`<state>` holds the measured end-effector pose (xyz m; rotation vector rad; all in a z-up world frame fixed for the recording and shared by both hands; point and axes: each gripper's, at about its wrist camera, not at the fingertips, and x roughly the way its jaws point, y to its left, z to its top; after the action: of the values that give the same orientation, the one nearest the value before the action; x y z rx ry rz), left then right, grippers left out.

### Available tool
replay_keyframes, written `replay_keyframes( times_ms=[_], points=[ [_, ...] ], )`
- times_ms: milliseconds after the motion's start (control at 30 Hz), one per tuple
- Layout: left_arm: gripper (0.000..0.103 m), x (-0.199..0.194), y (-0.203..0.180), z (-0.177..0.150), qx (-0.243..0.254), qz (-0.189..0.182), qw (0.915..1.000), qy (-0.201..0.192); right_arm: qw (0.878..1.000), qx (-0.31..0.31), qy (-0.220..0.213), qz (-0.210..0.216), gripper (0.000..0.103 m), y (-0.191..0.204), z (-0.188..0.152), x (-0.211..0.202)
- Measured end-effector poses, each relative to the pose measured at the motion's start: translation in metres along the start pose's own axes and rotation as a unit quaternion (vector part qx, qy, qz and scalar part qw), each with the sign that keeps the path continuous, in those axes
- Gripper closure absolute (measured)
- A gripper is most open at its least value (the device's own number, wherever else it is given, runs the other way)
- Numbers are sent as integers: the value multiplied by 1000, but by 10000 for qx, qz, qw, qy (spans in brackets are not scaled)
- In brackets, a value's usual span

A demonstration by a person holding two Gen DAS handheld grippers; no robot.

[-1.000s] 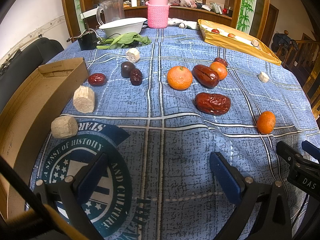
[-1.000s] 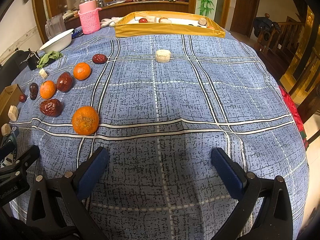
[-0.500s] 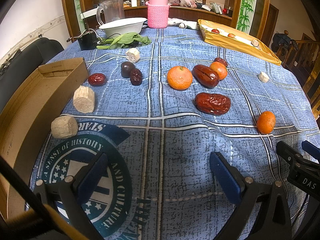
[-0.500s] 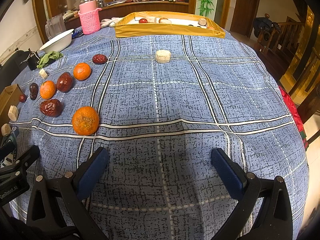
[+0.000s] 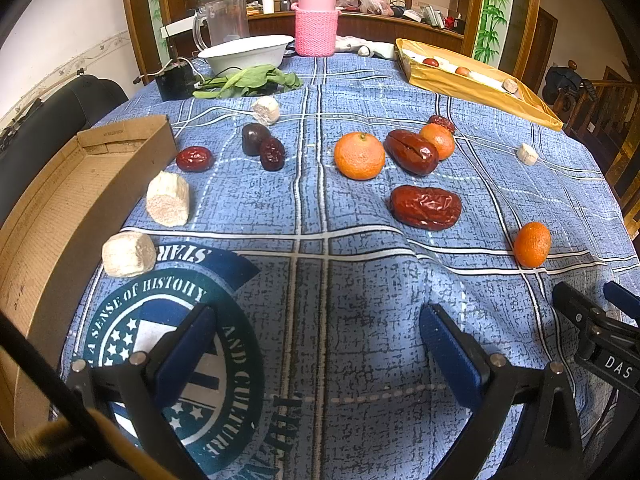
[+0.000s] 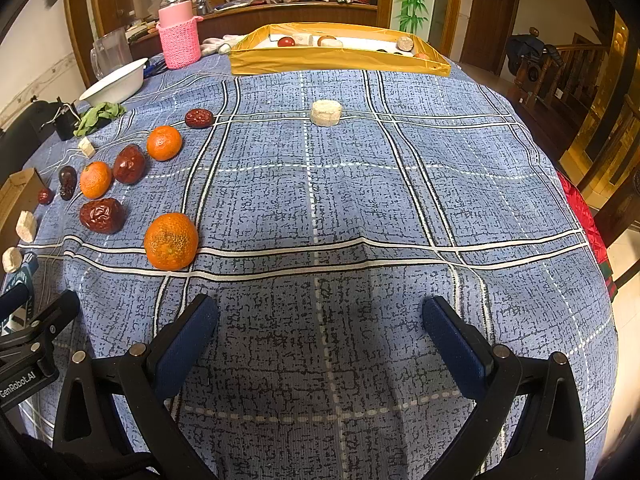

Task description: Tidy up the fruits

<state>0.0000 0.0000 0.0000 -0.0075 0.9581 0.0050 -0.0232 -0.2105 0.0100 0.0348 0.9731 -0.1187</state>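
Both sets of jaws stand wide apart and hold nothing: our left gripper (image 5: 316,344) hangs low over the round printed emblem (image 5: 168,344) on the blue checked cloth, and our right gripper (image 6: 320,336) hangs over bare cloth near the worktop's (image 6: 400,200) front edge

Nearest our right jaws, off to their left, lies a mandarin (image 6: 171,241), with a wrinkled red date (image 6: 102,215) just beyond it. Ahead of our left jaws that same date (image 5: 425,206) sits mid-cloth, and further back a larger mandarin (image 5: 359,155) lies just beside a split date (image 5: 411,151) that touches another mandarin (image 5: 438,141). Two dark dates (image 5: 264,146) touch each other to the left, a small red date (image 5: 195,159) beside them

Pale cylindrical chunks (image 5: 168,199) lie near an open cardboard box (image 5: 60,208) at the left edge. One pale round piece (image 6: 326,112) sits alone mid-cloth, well apart from the rest. At the far side a gold tray (image 6: 336,60) holds a few small fruits, near a white bowl (image 6: 116,82) and a pink-sleeved jar (image 6: 179,28)
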Motion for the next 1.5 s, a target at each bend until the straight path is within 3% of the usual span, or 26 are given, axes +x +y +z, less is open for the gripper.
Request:
replay_keyframes(
  times_ms=[633, 800, 967, 1100, 1233, 1500],
  points=[
    [0, 0, 0, 0, -6, 0, 10000, 1, 9999, 30, 120, -19, 0, 1, 3, 0],
    [0, 0, 1, 1, 79, -37, 9999, 52, 9993, 200, 168, -280, 0, 5, 6, 0],
    [0, -2, 3, 3, 391, -84, 9991, 102, 9989, 126, -76, -446, 0, 25, 3, -25],
    [0, -28, 14, 1, 707, 102, 9971, -268, 9990, -51, -256, -372, 0, 41, 8, -57],
    [1, -61, 46, 9, 406, 180, 9969, -648, 9987, -189, -320, -355, 0, 52, 15, -79],
    [1, -85, 85, 5, 104, 653, 9954, -689, 9962, -611, -604, -149, 0, 78, 5, -103]
  ],
)
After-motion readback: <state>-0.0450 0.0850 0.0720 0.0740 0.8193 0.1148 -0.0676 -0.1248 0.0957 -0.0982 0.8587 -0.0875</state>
